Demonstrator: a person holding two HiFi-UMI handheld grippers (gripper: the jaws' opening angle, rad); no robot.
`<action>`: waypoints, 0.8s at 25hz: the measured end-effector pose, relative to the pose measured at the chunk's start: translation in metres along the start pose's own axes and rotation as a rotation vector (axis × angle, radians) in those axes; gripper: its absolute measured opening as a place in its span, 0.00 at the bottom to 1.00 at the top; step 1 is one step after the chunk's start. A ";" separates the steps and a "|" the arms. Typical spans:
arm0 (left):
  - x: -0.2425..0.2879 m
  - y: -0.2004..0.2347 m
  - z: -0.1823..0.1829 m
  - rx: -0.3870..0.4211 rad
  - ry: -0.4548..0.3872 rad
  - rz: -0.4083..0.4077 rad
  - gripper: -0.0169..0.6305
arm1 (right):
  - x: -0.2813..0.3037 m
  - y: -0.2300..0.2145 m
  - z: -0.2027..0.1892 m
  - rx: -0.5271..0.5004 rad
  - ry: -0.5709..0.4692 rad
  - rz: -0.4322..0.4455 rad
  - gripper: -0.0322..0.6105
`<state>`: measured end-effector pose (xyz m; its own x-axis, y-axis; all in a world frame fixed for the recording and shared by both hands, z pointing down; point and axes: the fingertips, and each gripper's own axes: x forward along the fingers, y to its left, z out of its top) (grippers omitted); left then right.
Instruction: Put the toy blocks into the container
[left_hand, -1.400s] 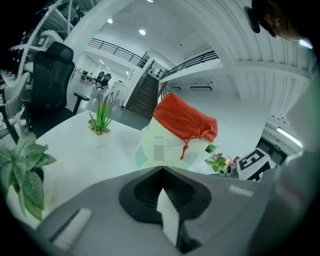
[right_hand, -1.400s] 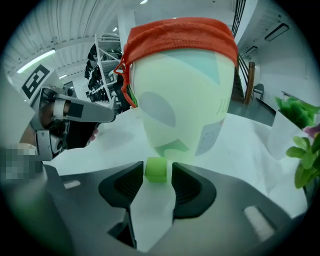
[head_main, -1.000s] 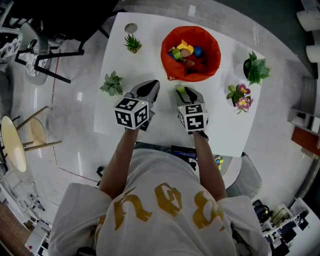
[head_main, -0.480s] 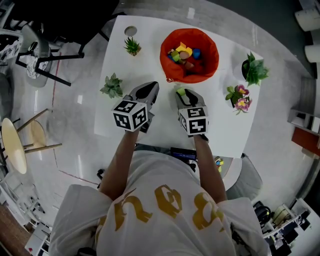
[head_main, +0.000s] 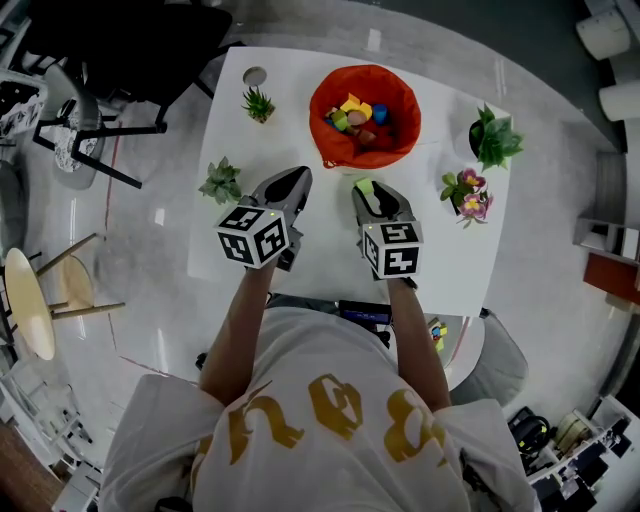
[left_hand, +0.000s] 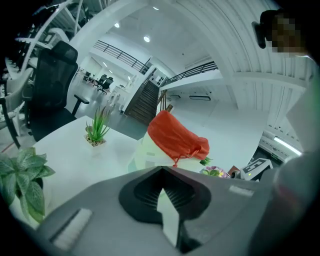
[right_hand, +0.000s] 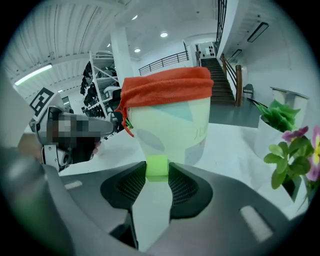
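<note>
Right gripper view: the right gripper (right_hand: 156, 171) pinches a green block (right_hand: 157, 166) in its jaws, best held firm until over the red-rimmed container (right_hand: 170, 125); the left gripper (left_hand: 161, 172) has jaws pressed together, empty

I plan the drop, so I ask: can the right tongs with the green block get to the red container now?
Probably yes. The right tongs grip the green block, and the container stands just ahead, its top open; only bare table lies between.
</note>
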<state>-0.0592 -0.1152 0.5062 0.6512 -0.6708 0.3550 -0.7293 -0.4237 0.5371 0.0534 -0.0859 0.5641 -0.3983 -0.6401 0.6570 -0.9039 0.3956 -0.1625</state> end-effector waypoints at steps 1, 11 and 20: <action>-0.001 -0.001 0.001 0.001 -0.003 0.001 0.03 | -0.002 -0.001 0.001 0.002 -0.004 -0.002 0.32; -0.010 -0.011 0.023 0.042 -0.040 0.009 0.03 | -0.024 -0.005 0.018 0.021 -0.071 -0.021 0.32; -0.015 -0.026 0.037 0.087 -0.067 -0.019 0.03 | -0.036 -0.001 0.034 0.074 -0.139 0.012 0.32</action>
<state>-0.0581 -0.1164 0.4587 0.6520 -0.6997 0.2921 -0.7342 -0.4862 0.4739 0.0631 -0.0855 0.5158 -0.4225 -0.7228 0.5469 -0.9058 0.3574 -0.2273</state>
